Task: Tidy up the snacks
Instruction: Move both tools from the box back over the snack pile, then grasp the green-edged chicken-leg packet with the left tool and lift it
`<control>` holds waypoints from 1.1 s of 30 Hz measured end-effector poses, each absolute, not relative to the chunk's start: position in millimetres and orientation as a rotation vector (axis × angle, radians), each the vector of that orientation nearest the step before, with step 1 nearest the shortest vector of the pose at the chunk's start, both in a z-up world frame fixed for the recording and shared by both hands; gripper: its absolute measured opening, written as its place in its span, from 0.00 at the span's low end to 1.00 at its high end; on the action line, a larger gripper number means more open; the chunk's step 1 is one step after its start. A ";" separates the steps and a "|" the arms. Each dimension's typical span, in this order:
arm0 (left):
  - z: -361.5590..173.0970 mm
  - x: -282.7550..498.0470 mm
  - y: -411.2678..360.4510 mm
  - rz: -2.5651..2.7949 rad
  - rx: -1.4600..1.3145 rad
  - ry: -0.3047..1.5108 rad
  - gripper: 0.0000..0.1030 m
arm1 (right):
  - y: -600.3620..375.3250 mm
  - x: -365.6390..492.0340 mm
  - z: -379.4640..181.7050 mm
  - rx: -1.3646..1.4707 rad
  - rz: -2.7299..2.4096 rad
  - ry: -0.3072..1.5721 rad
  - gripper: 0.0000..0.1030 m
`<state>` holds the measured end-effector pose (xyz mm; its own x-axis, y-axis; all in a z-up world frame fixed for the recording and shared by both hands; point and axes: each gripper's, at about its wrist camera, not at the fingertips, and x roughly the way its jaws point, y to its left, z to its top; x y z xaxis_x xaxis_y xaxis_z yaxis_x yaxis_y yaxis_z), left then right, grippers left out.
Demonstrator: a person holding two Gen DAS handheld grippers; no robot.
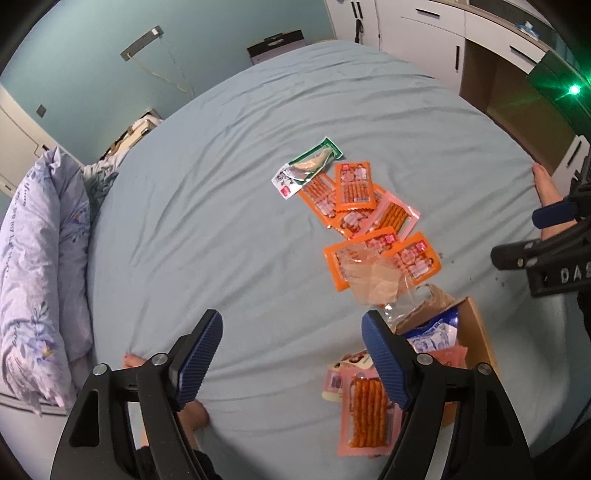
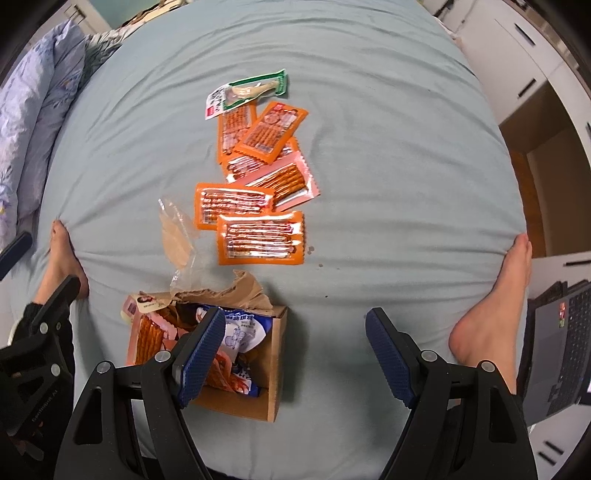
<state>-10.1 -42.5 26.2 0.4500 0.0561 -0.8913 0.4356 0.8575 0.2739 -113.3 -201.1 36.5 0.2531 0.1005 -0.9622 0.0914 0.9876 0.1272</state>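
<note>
Several orange snack packs (image 2: 258,236) (image 1: 354,184) lie in a loose pile mid-bed, with a pink pack (image 2: 291,184) among them and a green-and-white pack (image 2: 247,92) (image 1: 314,162) at the far end. A cardboard box (image 2: 275,369) (image 1: 478,332) near me holds a blue-and-white pack (image 2: 243,328) and pink packs (image 1: 369,417). My left gripper (image 1: 291,354) is open and empty above bare sheet, left of the box. My right gripper (image 2: 295,354) is open and empty, its left finger over the box.
A clear plastic bag (image 2: 181,236) lies between box and pile. Bare feet (image 2: 491,306) (image 2: 62,254) rest on the bed (image 2: 406,147). A floral quilt (image 1: 40,266) lies at the left, a laptop (image 2: 565,343) at the right, white cabinets (image 1: 424,33) beyond.
</note>
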 end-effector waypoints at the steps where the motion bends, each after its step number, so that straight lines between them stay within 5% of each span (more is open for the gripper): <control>1: 26.5 -7.7 -40.9 -0.251 0.502 1.095 0.79 | -204.9 -113.1 37.3 0.185 -0.003 1.314 0.76; 16: -28.6 85.8 -35.4 -0.175 0.458 1.311 0.80 | -244.8 -93.3 9.0 0.349 -0.064 1.373 0.76; 24: -81.7 166.5 -99.4 -0.175 0.696 1.221 0.80 | -241.1 -65.7 -36.4 0.364 0.005 1.440 0.76; 33: -150.0 268.4 -162.3 -0.212 0.629 1.273 0.82 | -236.0 -26.7 -80.4 0.352 0.094 1.447 0.76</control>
